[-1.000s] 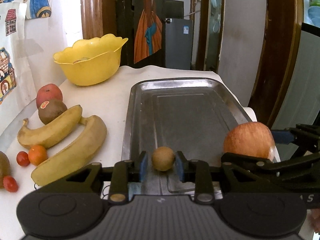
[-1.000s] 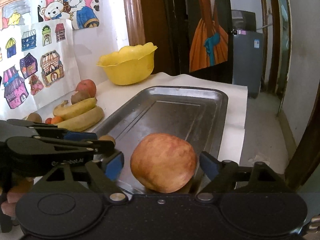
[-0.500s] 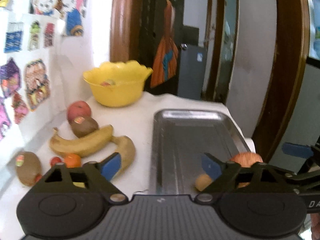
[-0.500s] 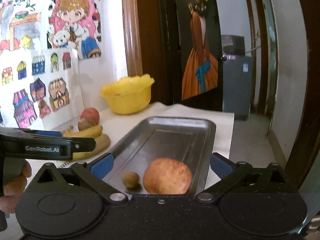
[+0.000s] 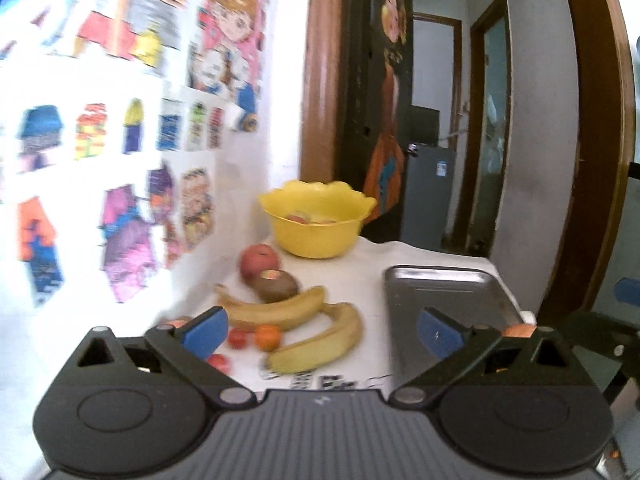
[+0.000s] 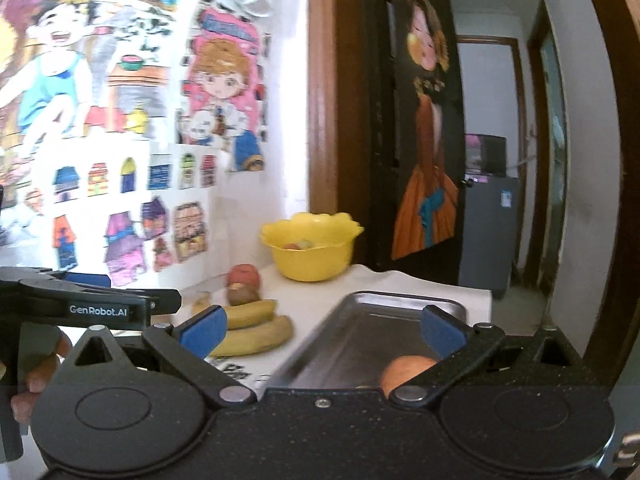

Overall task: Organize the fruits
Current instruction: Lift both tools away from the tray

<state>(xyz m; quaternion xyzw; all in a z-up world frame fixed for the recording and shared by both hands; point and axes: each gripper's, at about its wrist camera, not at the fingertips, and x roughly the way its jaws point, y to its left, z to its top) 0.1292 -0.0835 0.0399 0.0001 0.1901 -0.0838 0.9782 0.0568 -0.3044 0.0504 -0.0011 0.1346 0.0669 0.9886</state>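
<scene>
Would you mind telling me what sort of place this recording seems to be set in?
Most likely a family home. Children's cartoon drawings cover the wall, fruit lies loose on a cloth-covered table beside a yellow bowl, and a wooden doorway opens onto further rooms.

Left gripper point(image 5: 320, 330) spread wide, its jaws having just opened, nothing between the blue pads, right gripper point(image 6: 320, 328) likewise wide apart and empty, both angled slightly downward, a person's hand point(image 6: 38, 372) wrapped around the left gripper's handle
</scene>
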